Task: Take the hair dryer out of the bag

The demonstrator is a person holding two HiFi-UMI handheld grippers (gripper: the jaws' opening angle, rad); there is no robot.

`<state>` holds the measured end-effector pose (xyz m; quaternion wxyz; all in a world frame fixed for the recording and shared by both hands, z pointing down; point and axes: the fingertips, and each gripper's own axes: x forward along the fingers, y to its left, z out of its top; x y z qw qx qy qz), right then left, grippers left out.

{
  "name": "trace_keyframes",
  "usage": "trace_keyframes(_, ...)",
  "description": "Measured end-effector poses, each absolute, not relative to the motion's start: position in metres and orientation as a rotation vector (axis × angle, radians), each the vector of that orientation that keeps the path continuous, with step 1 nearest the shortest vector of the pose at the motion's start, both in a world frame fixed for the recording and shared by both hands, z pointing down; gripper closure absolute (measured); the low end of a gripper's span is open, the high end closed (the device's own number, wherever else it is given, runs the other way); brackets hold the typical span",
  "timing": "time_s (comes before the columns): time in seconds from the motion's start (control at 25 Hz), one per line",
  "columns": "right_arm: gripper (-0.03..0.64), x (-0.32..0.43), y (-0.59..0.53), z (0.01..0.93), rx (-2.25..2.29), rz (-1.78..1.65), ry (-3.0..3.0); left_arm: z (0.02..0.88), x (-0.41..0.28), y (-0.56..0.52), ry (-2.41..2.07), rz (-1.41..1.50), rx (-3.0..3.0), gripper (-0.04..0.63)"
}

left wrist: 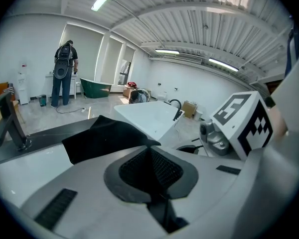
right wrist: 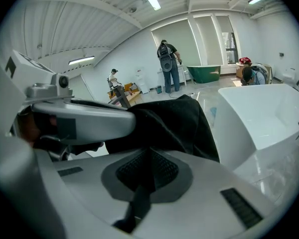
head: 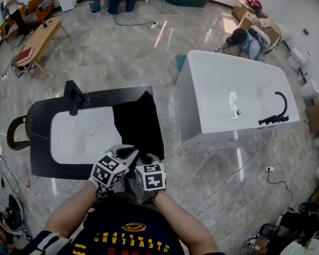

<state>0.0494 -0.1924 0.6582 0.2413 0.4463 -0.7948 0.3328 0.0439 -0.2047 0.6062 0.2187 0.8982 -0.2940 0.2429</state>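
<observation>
A black cloth bag point(head: 138, 124) lies on the dark countertop point(head: 42, 116), partly over the right end of the white basin point(head: 80, 134). Both grippers sit side by side at its near edge. My left gripper point(head: 126, 153) point(left wrist: 150, 156) is shut, and a fold of the bag point(left wrist: 104, 136) runs into its pads. My right gripper point(head: 147, 159) point(right wrist: 149, 158) is shut too, with a thin strip of black fabric between its jaws and the bag point(right wrist: 174, 123) rising just beyond. No hair dryer shows in any view.
A black faucet point(head: 74, 97) stands at the basin's far left. A white bathtub point(head: 234, 94) stands on the marble floor to the right, with a person point(head: 244, 40) crouched behind it. Other people stand far off by a wooden table point(head: 40, 39).
</observation>
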Motion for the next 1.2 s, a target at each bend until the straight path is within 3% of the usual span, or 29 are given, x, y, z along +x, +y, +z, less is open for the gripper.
trace_keyframes(0.44, 0.599, 0.063, -0.227, 0.675, 1.348, 0.981, -2.087, 0.589, 0.037, -0.226, -0.806, 0.484, 2.429, 0.571)
trace_keyframes(0.68, 0.47, 0.069, -0.23, 0.691, 1.376, 0.977, -2.015, 0.579, 0.038, -0.23, -0.771, 0.401, 2.454, 0.571)
trace_keyframes(1.2, 0.469, 0.069, -0.249, 0.686, 1.472, 0.759, -2.038, 0.571, 0.031, -0.224, -0.736, 0.39, 2.464, 0.571)
